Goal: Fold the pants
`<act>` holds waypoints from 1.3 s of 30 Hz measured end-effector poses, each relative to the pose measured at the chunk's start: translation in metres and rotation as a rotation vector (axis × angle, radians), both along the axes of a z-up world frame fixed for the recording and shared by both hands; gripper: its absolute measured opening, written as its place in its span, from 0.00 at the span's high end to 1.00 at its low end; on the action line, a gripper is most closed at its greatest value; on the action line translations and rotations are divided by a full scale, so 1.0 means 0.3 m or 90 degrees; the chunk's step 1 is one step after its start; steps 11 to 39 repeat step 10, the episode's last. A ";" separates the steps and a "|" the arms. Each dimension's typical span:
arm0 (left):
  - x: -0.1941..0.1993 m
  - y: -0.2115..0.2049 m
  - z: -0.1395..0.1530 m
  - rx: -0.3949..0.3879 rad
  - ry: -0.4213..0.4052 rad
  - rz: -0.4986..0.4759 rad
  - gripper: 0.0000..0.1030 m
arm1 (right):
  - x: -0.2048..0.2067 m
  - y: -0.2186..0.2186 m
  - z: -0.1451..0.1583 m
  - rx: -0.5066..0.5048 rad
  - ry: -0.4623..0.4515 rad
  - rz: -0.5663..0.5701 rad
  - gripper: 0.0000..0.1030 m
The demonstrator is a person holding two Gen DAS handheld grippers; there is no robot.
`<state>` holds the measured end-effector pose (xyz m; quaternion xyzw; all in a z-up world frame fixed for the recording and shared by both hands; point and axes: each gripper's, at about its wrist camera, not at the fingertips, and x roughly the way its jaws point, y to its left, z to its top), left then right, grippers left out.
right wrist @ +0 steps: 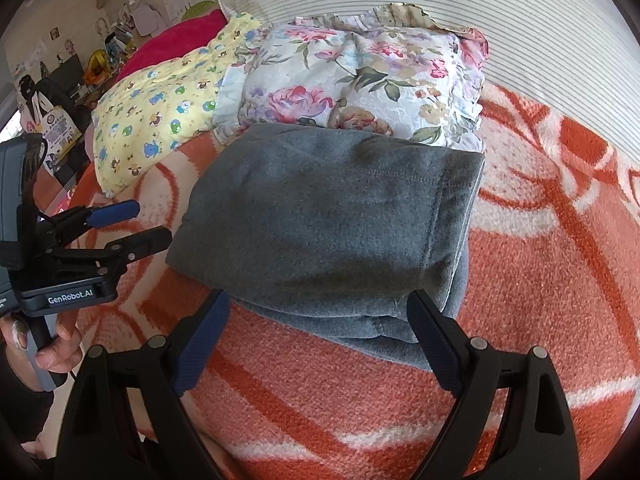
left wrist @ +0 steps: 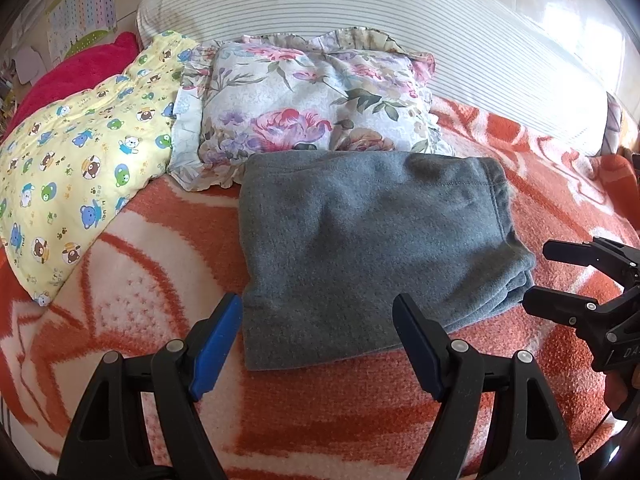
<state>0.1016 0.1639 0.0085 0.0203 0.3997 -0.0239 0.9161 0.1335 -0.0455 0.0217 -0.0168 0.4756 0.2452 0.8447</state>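
Observation:
The grey fleece pants lie folded into a thick rectangular stack on the orange and white blanket; in the right wrist view the pants show several layers at the near edge. My left gripper is open, its blue-padded fingers straddling the stack's near edge with nothing held. My right gripper is also open just in front of the stack. The right gripper appears at the pants' right edge in the left wrist view. The left gripper shows to the left of the pants, held by a hand.
A floral pillow lies right behind the pants, touching them. A yellow bear-print pillow and a pink cushion sit to the left. A striped white bolster runs along the back. Cluttered shelves stand beyond the bed.

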 end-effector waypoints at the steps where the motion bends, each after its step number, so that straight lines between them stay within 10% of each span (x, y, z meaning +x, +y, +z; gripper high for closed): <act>1: 0.002 -0.001 -0.002 -0.001 0.003 0.000 0.24 | 0.001 -0.003 -0.002 0.001 0.001 -0.002 0.12; 39: -0.002 -0.024 0.001 0.007 0.018 -0.001 0.24 | -0.006 -0.041 0.001 0.027 0.009 -0.024 0.12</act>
